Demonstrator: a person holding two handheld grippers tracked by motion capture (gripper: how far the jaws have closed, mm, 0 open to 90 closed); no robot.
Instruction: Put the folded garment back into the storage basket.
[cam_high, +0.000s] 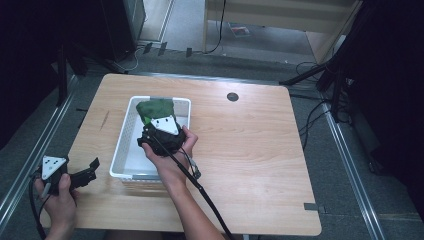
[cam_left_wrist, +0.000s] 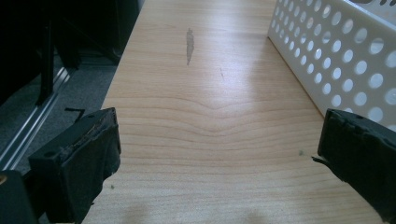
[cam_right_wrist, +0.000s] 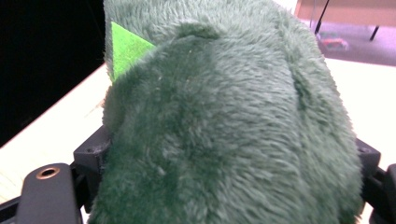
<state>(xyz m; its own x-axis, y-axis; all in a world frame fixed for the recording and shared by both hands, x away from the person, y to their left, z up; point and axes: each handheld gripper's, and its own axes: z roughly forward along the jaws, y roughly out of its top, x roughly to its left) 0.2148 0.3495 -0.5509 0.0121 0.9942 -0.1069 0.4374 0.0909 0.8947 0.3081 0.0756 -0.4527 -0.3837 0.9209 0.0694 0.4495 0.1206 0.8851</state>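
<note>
A dark green plush toy (cam_high: 155, 109) hangs over the far end of a white perforated basket (cam_high: 120, 145) on the wooden table (cam_high: 250, 150). A hand holds my right gripper (cam_high: 151, 123) over the basket, shut on the toy. In the right gripper view the plush toy (cam_right_wrist: 224, 130) bulges between the two jaws of the right gripper (cam_right_wrist: 231, 154), with a light green felt triangle (cam_right_wrist: 126, 46) at its upper left. My left gripper (cam_high: 90, 171) hangs open at the table's front left corner; the left gripper (cam_left_wrist: 219, 135) has bare wood between its jaws and the basket (cam_left_wrist: 336, 60) at its right.
A round cable hole (cam_high: 232, 97) sits near the table's far edge. The right half of the table is bare wood. Dark stands and cables (cam_high: 320, 100) line the floor at both sides. A grey smear (cam_left_wrist: 189, 44) marks the wood beside the basket.
</note>
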